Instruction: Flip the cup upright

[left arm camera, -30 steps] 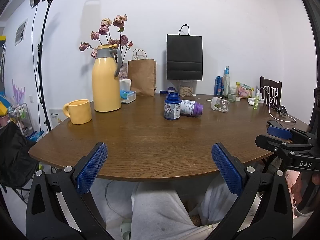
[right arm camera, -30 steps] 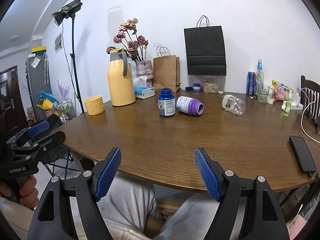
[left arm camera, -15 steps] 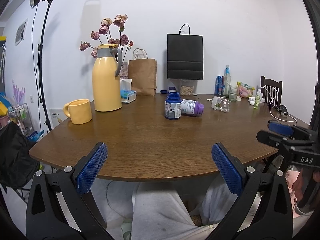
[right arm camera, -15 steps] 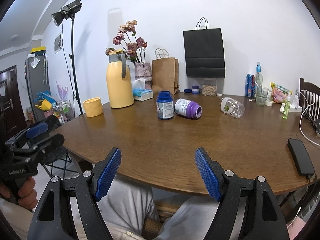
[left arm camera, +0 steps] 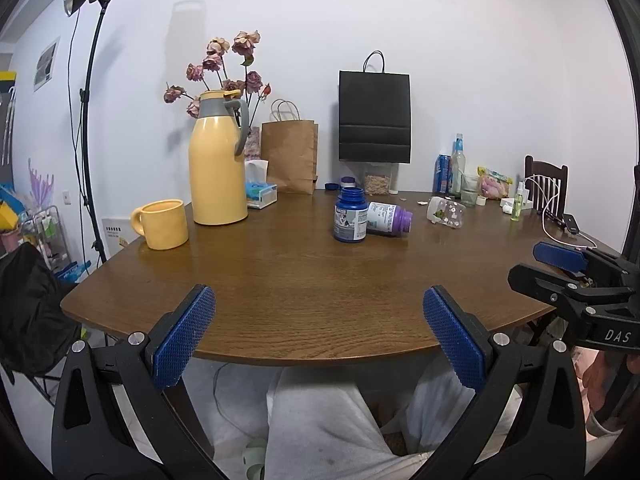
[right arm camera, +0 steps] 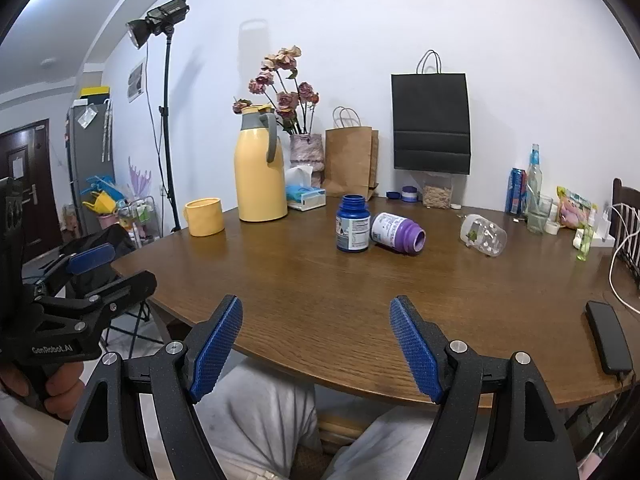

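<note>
Right gripper (right arm camera: 316, 344) has eased slightly back from the table (right arm camera: 320, 280). Both it and left gripper (left arm camera: 318, 330) gape wide, empty. Yellow mug (left arm camera: 165, 224) stands upright, far ahead-left of both.

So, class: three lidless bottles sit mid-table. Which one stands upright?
The dark blue bottle stands, mouth up. The purple-necked bottle touching it and the clear bottle farther right lie sideways.
</note>
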`<state>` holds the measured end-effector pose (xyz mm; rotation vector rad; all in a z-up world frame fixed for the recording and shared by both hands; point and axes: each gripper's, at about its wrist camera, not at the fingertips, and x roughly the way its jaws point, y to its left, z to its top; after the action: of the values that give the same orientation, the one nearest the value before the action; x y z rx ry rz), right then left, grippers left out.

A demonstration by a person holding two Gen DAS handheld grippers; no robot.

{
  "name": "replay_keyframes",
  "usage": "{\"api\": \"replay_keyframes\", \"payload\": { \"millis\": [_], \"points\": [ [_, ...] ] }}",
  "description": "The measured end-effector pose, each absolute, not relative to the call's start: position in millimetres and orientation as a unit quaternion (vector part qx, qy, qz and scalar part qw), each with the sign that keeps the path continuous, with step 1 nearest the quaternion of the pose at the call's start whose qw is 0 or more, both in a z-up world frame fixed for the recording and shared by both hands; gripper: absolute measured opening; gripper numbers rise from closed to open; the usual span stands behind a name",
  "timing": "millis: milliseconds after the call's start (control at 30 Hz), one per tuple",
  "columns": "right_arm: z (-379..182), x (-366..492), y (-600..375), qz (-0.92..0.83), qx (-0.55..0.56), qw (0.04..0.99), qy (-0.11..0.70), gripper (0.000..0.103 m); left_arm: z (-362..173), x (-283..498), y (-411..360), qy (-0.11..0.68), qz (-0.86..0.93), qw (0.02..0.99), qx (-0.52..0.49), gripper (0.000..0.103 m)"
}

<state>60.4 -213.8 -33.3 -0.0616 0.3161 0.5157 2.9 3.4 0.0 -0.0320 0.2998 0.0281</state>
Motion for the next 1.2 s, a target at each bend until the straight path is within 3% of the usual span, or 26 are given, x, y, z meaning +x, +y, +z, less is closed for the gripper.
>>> {"api": "replay_keyframes", "payload": {
  "millis": [1200],
  "points": [
    [-27,67,-216,0.249,-0.002,0.944,0.215,0.081,1,20,19,0.152,0.030,0.987,-0.031,0.103]
  ]
}}
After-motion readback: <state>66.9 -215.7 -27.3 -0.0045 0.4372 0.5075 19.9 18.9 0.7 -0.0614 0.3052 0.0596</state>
